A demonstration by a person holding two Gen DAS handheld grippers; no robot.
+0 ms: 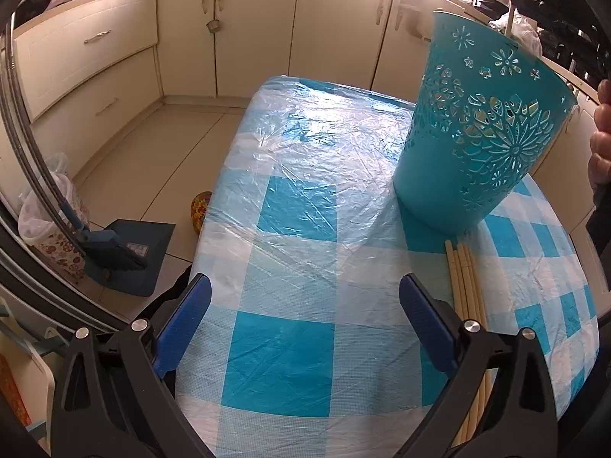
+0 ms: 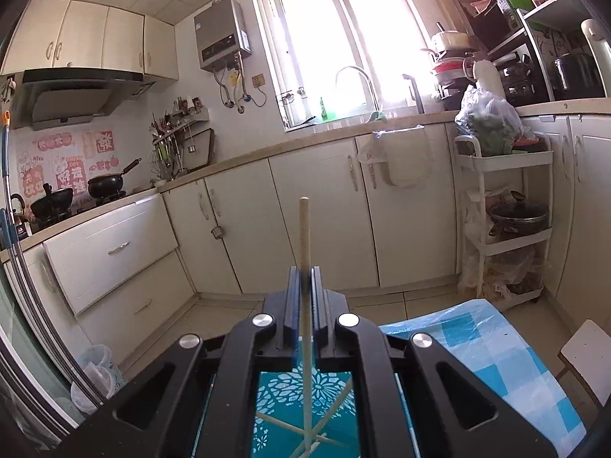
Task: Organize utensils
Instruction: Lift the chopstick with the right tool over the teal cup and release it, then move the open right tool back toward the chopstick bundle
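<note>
Holding one chopstick upright between tightly closed jaws, the right gripper hangs over the teal basket, its lower end reaching down among sticks already inside, presumably so it can drop in tip first. The basket stands by the table's right edge. Beside it, more chopsticks lie bundled toward the near edge. The left gripper waits wide open and empty, probably ready for them.

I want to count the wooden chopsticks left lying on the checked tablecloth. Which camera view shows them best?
The left wrist view: the pale wooden chopsticks lie bundled on the blue-and-white checked tablecloth, below the teal cut-out basket. The right wrist view shows none of those, only one chopstick clamped in the right gripper.
</note>
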